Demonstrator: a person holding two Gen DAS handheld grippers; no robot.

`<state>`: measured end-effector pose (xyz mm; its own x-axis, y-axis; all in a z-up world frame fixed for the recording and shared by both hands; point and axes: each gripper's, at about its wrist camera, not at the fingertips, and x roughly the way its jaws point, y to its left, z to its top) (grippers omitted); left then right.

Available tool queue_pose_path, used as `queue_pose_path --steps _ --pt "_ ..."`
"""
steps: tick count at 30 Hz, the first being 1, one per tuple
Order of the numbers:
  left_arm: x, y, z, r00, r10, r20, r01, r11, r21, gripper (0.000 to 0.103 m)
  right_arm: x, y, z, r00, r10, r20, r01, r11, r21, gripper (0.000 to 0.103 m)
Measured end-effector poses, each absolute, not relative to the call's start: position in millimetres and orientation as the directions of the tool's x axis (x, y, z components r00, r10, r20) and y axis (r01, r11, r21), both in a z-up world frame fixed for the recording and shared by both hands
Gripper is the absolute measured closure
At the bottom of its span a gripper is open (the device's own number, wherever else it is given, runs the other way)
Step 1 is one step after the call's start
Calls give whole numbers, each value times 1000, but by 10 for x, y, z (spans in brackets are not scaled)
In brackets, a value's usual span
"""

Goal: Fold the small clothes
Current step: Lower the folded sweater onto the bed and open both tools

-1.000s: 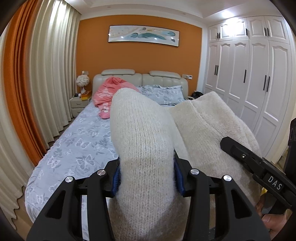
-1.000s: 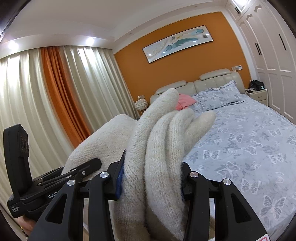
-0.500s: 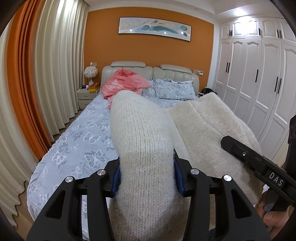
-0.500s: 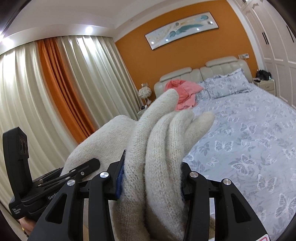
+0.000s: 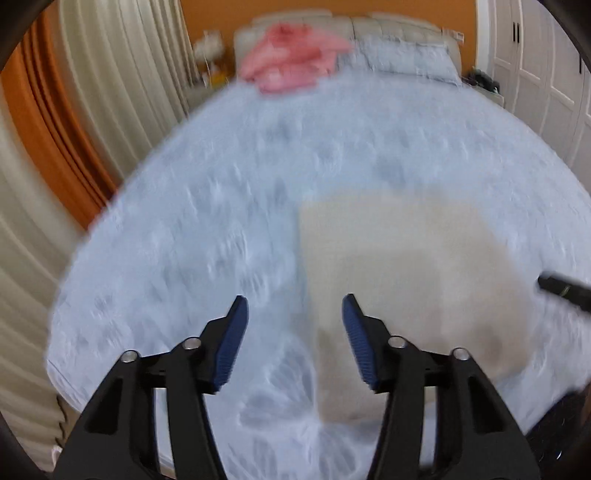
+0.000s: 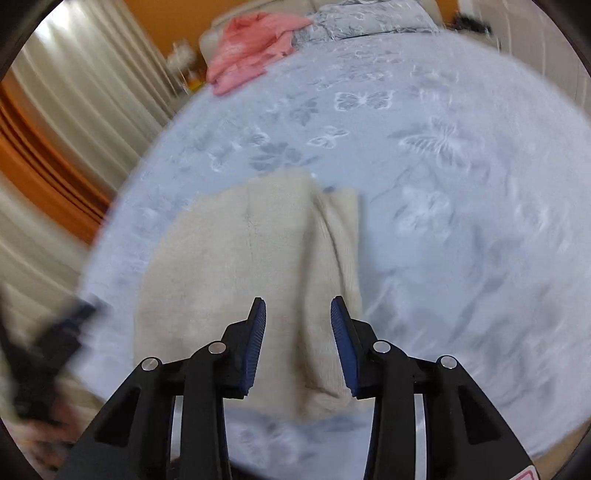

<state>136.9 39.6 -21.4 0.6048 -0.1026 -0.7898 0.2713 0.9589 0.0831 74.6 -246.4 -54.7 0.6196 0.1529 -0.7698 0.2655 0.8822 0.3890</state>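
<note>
Left hand-held gripper [image 5: 295, 314]: blue pads [image 5: 232, 343] apart and spreading wider, nothing pinched. The left edge of the cream knit garment [image 5: 399, 280] shows in the gap below them; the pads do not press it. Frame is motion-blurred.

Right hand-held gripper [image 6: 297, 317]: blue pads [image 6: 255, 339] apart but narrowing, tips over the garment's right side. A raised fold of the knit [image 6: 332, 258] runs up from between the fingers; the pads do not press on it.

Cream knit garment [image 6: 236, 258] lies spread flat on the bed [image 6: 461, 184], near the foot edge, roughly central across the width. Its right side is doubled over in a long strip, and the far edge is straight.

In the left wrist view the right hand-held gripper's black tip [image 5: 561, 290] pokes in at the right edge, at the garment's right edge. In the right wrist view the left hand-held gripper [image 6: 55, 339] is a dark blur at the left, just beside the garment's left edge.

The bed has a pale blue-grey butterfly-print cover. A pink garment [image 6: 255, 44] is heaped at the head end towards the left corner, with a pillow [image 6: 369, 18] in the same print beside it.

Beige and orange curtains [image 5: 74, 122] hang along the bed's left side, and a white wardrobe [image 5: 546, 66] stands on the right.
</note>
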Motion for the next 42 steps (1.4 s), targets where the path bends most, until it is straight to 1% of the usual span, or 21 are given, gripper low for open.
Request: queue_pose_path --steps 2,5,8,9,11,13,15,21,22,24,25,26,28,32,33,34,35,36,37,39,42 --pt "1275 523 -238 602 -146 -785 253 967 13 46 653 -2417 -509 629 142 -764 245 897 368 57" --pt "1256 491 -218 578 -174 -797 237 971 -40 44 715 -2326 -511 616 190 -764 200 901 385 57" --pt "1288 341 -229 574 -163 -802 241 970 -25 44 812 -2192 -594 594 203 -778 163 917 363 57" --pt "1257 288 -243 580 -152 -800 244 970 -8 44 845 -2143 -648 581 207 -787 150 923 354 59" --pt "1237 195 -269 597 -124 -793 254 966 39 44 929 -2067 -811 532 198 -823 134 940 313 79" --pt "1258 135 -302 599 -103 -794 262 962 72 44 967 -2068 -927 505 168 -847 141 952 273 81" --pt "1251 100 -340 587 -104 -803 268 961 72 44 953 -2155 -986 500 192 -844 178 931 318 81" --pt "1212 80 -391 562 -110 -819 265 963 52 44 741 -2066 -696 549 152 -822 161 946 282 81" --pt "1202 73 -393 562 -107 -820 263 963 55 44 714 -2067 -704 544 135 -829 170 949 266 76" --pt "1190 76 -399 556 -105 -825 260 964 53 40 641 -2121 -750 538 111 -836 204 945 257 58" --pt "1185 86 -402 556 -104 -825 256 965 51 34 633 -2174 -774 536 102 -838 228 938 260 43" --pt "1178 106 -404 557 -98 -825 247 968 52 31 618 -2247 -814 534 106 -839 254 926 279 39" --pt "1181 165 -433 544 -98 -834 230 973 35 17 619 -2345 -897 523 161 -837 272 899 343 32" --pt "1316 361 -684 430 -189 -883 165 978 -129 14 766 -2436 -1207 470 289 -834 296 839 457 23" --pt "1368 420 -799 388 -222 -895 134 974 -184 14 786 -2437 -1261 466 303 -831 302 828 472 25" --pt "1423 490 -938 342 -283 -896 99 959 -265 22 811 -2446 -1320 464 319 -826 311 814 490 40" --pt "1446 523 -1013 317 -342 -885 90 939 -331 31 828 -2453 -1365 469 350 -811 310 795 522 63" --pt "1468 538 -1055 296 -397 -869 93 917 -387 44 832 -2456 -1345 476 361 -802 306 787 536 68" --pt "1477 536 -1049 296 -406 -865 92 913 -397 53 816 -2459 -1278 487 357 -797 298 790 536 75" --pt "1436 466 -916 319 -405 -857 145 914 -379 63 746 -2449 -1005 529 325 -784 256 819 513 81" --pt "1333 333 -783 314 -418 -852 222 905 -362 64 574 -2485 -692 565 250 -786 224 871 438 84"
